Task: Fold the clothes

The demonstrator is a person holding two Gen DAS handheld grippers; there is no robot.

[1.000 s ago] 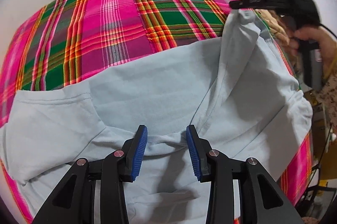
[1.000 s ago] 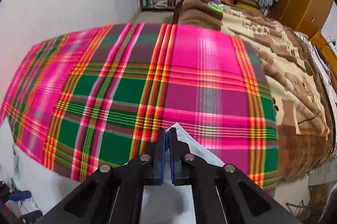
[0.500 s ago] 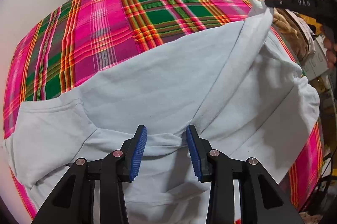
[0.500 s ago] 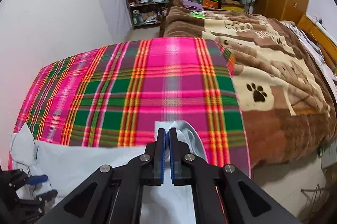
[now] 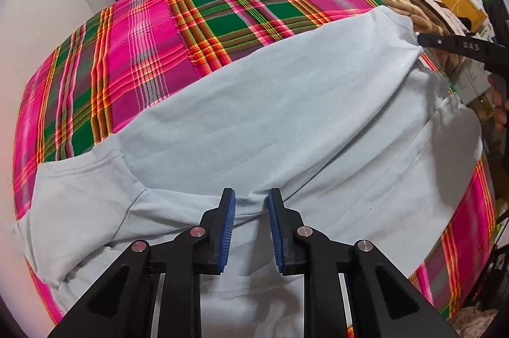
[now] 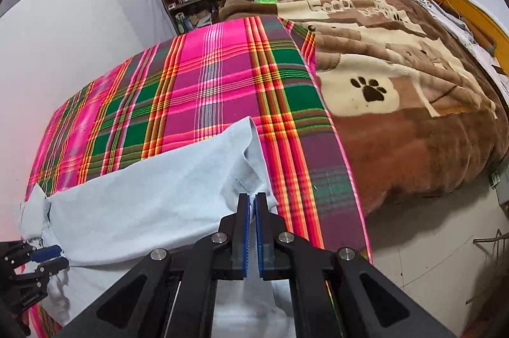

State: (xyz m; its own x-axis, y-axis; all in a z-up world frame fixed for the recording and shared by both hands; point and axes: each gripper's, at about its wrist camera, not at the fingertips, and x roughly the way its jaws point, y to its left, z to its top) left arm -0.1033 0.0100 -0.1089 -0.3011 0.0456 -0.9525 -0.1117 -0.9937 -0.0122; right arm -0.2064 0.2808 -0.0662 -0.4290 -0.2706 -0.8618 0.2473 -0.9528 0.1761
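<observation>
Left gripper (image 5: 249, 201) stood nearest, jaws closing, a small pucker of the shirt (image 5: 270, 121) between the pads; pads not yet pressing on it as far as could be seen. Right gripper (image 6: 253, 204) had its jaws clamped on the shirt's hem corner, at the far right of the garment. Shirt lay spread on the plaid cloth (image 5: 152, 51) over the bed, one sleeve out at near left, right side lifted and drawn over as a fold.

Risks, judged: left jaws may catch only the top layer, so the layers part when lifted. The right corner is held by little cloth and could slip under tension. Uneven pull would skew the fold.

Count: one shirt, two grippers, one plaid cloth, one brown blanket (image 6: 413, 102) beyond it.
</observation>
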